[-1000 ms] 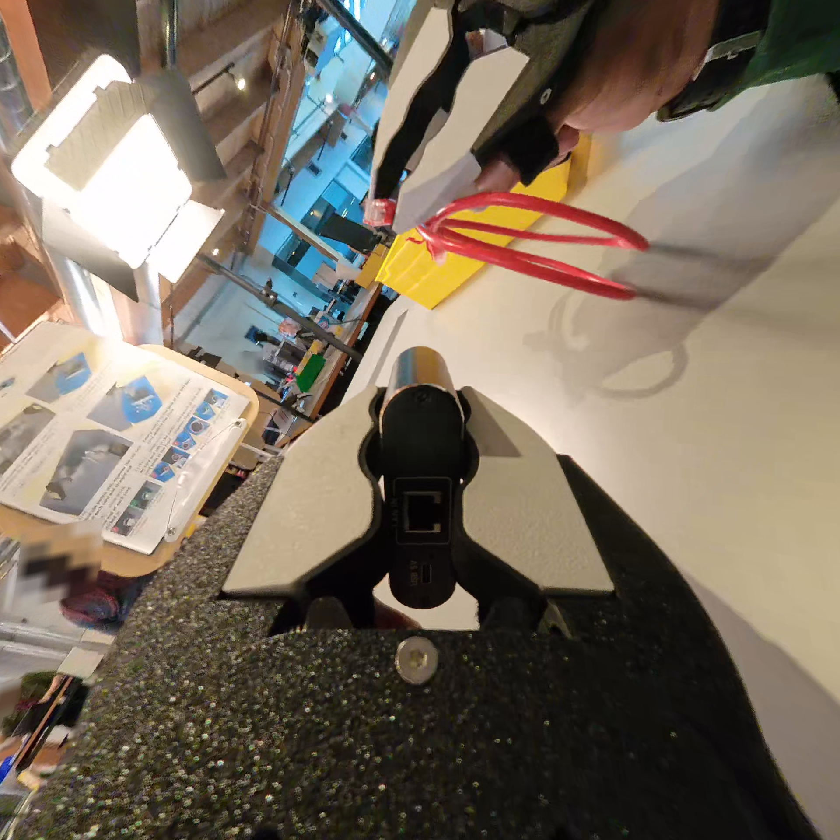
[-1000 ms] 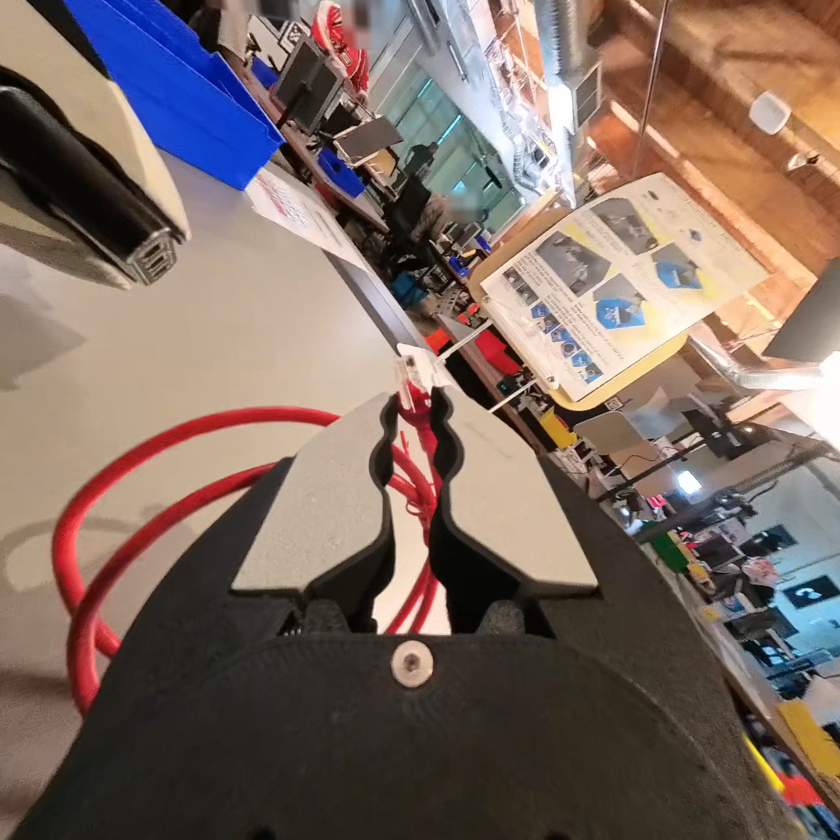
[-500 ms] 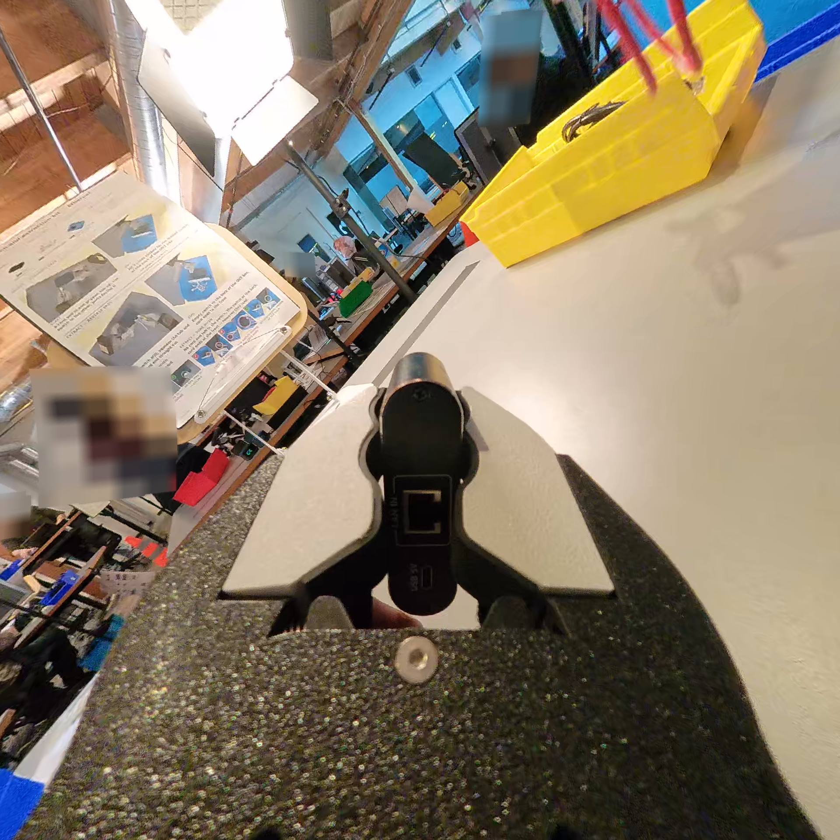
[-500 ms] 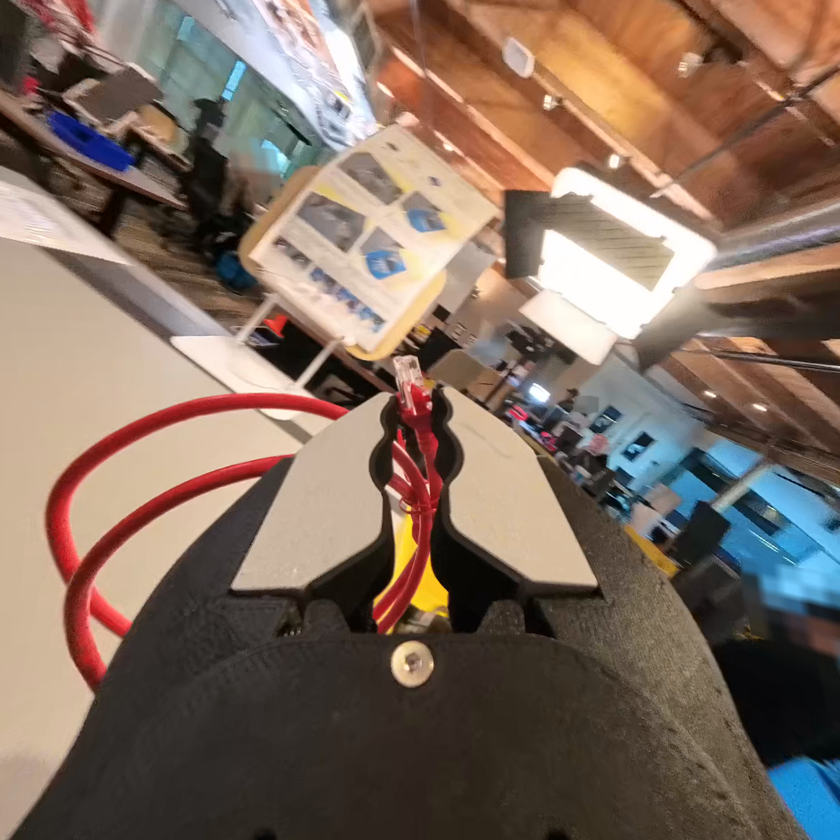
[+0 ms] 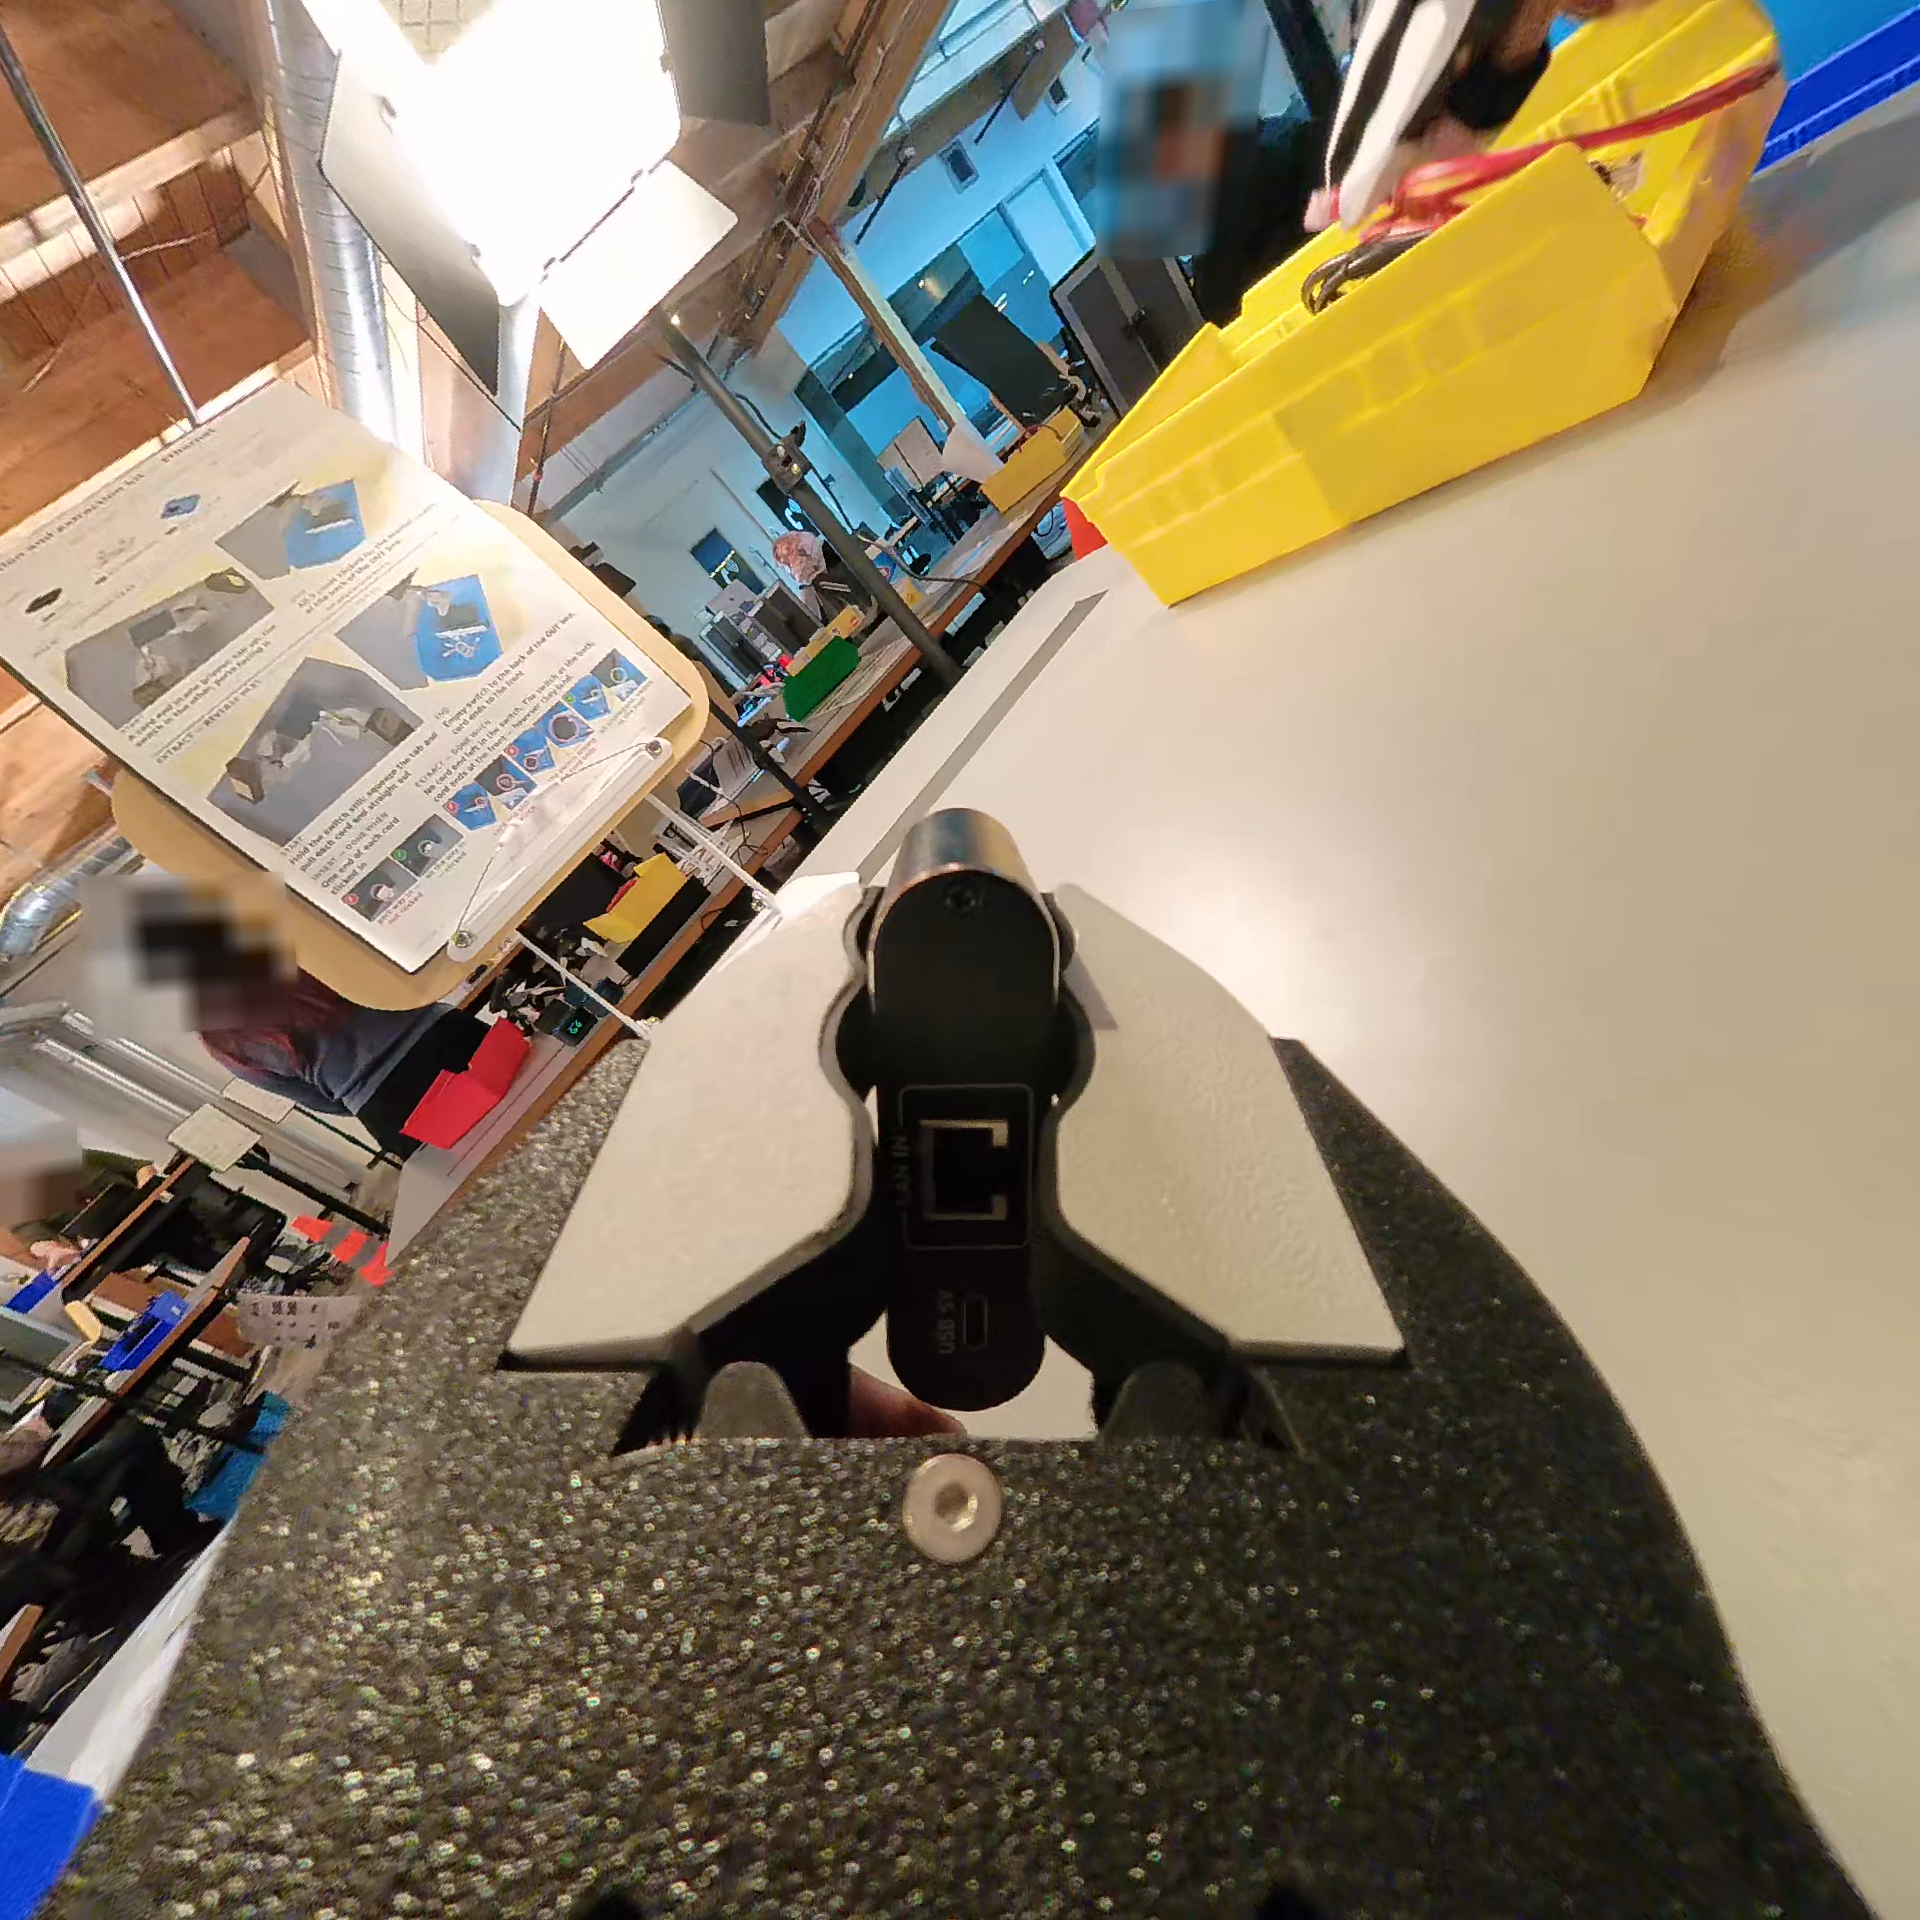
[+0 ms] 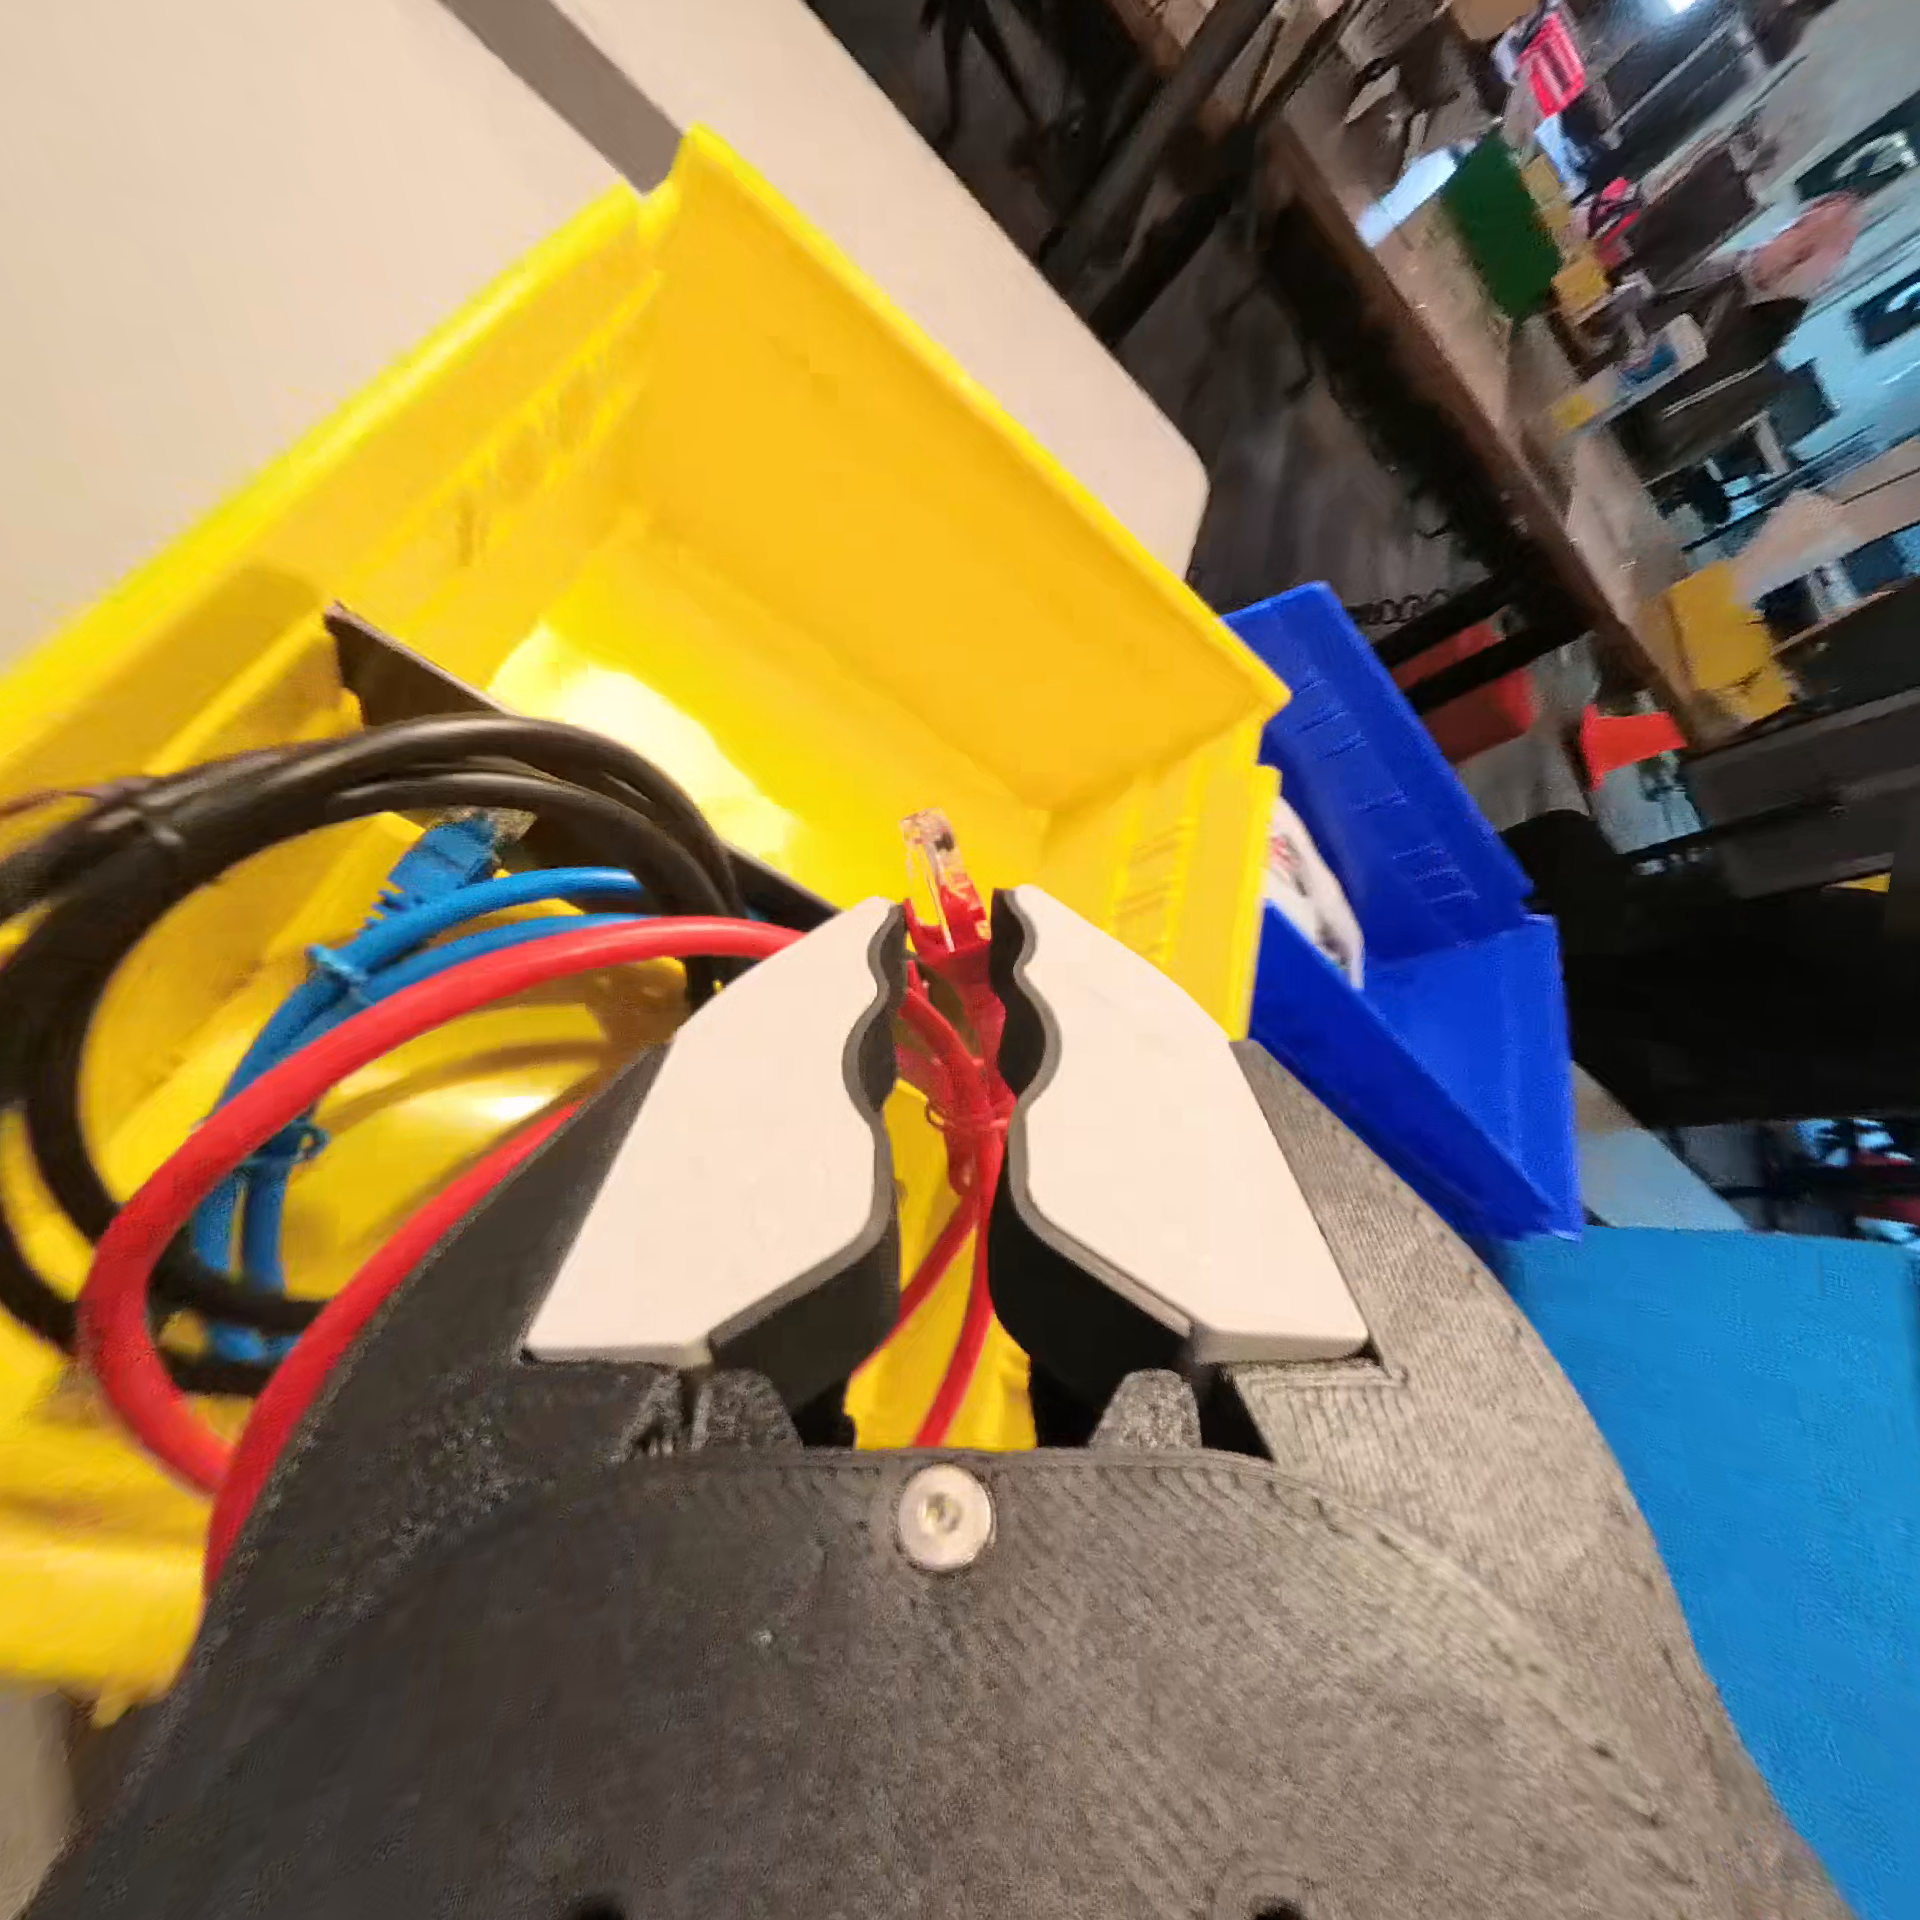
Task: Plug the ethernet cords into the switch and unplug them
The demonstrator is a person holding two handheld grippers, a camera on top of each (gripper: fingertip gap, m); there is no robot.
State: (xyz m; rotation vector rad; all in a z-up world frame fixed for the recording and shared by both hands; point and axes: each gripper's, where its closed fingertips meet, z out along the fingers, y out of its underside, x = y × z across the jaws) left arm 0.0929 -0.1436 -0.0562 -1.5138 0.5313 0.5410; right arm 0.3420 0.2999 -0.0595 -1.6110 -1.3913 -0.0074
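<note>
Holding the red ethernet cord point(image 6: 940, 935) over the yellow bin point(image 6: 831, 436), its clear plug poking out past the fingertips.

The right gripper point(image 6: 943, 935) is clamping the cord's boot; the left gripper point(image 5: 961, 997) is clamping the black switch point(image 5: 961, 1143) above the grey table point(image 5: 1507, 831), its network port facing the camera and showing empty. Blue cord point(image 6: 436, 904) and black cable point(image 6: 416, 758) are lying coiled in the bin. Judging by this, the unplugging seems done and the cord is being put away; next probably calls for lowering it into the bin and parting the jaws.
</note>
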